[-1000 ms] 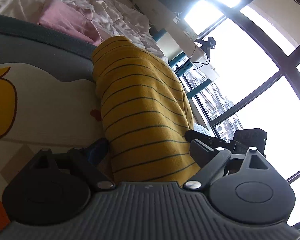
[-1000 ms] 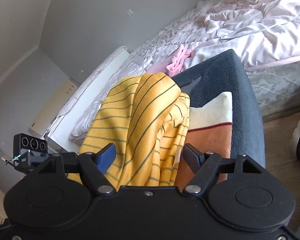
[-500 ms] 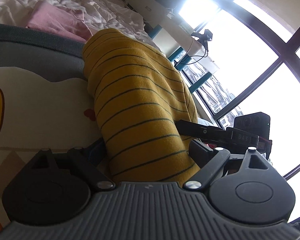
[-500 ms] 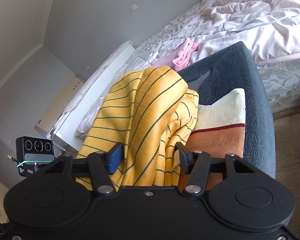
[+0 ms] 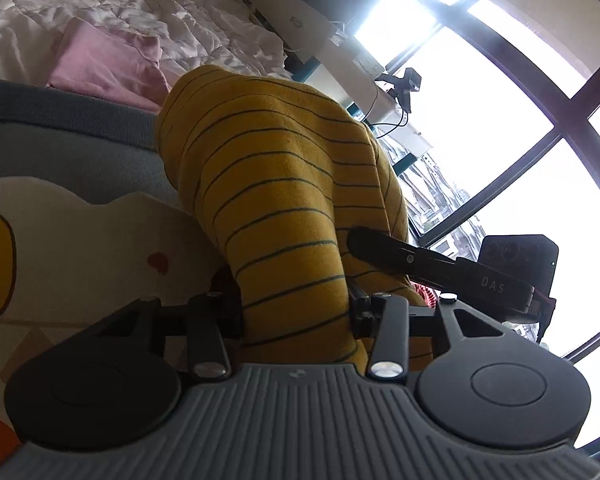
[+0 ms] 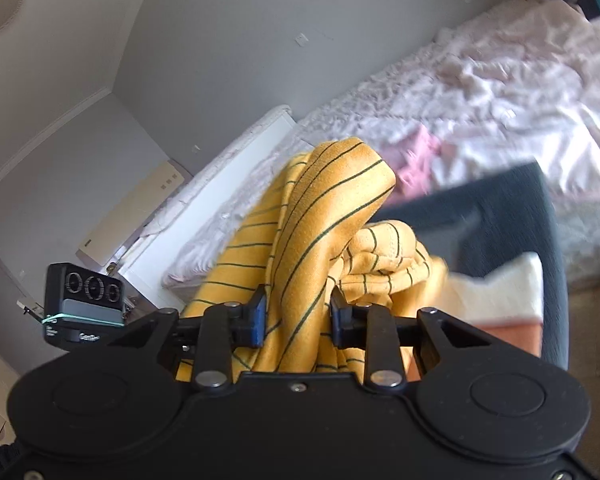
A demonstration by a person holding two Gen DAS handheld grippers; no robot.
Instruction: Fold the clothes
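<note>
Over the dark sofa point(image 6: 540, 216), both jaws have pinched onto the yellow striped garment point(image 5: 284, 200) (open a second ago): left gripper point(image 5: 296, 312), right gripper point(image 6: 298, 316), ready to spread it.

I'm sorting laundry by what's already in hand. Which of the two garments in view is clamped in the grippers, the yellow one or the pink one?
The yellow striped garment: both the left gripper and the right gripper are closed on it. The pink garment lies untouched on the bed behind.
</note>
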